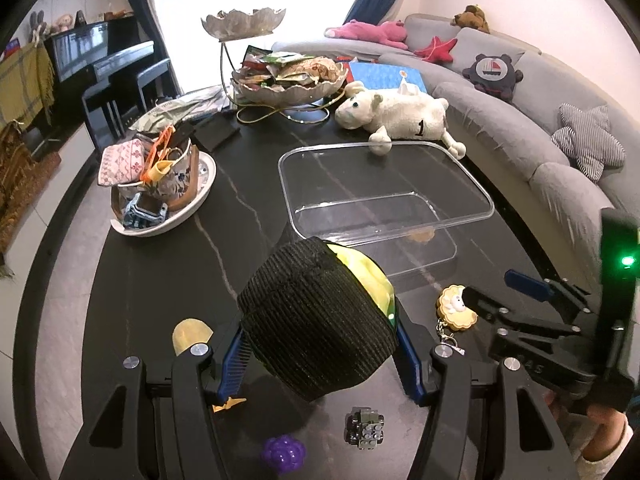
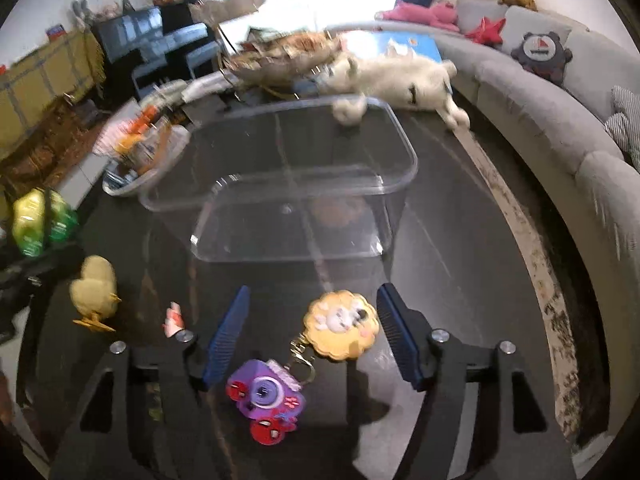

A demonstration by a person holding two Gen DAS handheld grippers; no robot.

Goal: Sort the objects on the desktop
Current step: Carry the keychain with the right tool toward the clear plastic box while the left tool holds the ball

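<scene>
My left gripper [image 1: 320, 340] is shut on a round plush toy [image 1: 316, 320] with a black knitted cover and yellow-green underside, held above the dark table just short of the clear plastic bin [image 1: 472, 184]. The toy also shows at the far left of the right wrist view [image 2: 36, 220]. My right gripper [image 2: 312, 320] is open, its blue fingers on either side of a cookie-shaped keychain [image 2: 340, 328] lying on the table. In the left wrist view the right gripper [image 1: 488, 288] hovers by that keychain [image 1: 454, 308]. The bin [image 2: 280, 160] holds a small brownish item.
On the table: a purple camera toy [image 2: 264, 396], yellow chick [image 2: 94, 292], purple berry ball [image 1: 282, 454], grey brick block [image 1: 364, 428], small pink item [image 2: 174, 318], white plush sheep [image 1: 400, 116], a dish of clutter [image 1: 160, 184], a tiered snack bowl [image 1: 288, 76]. Grey sofa at right.
</scene>
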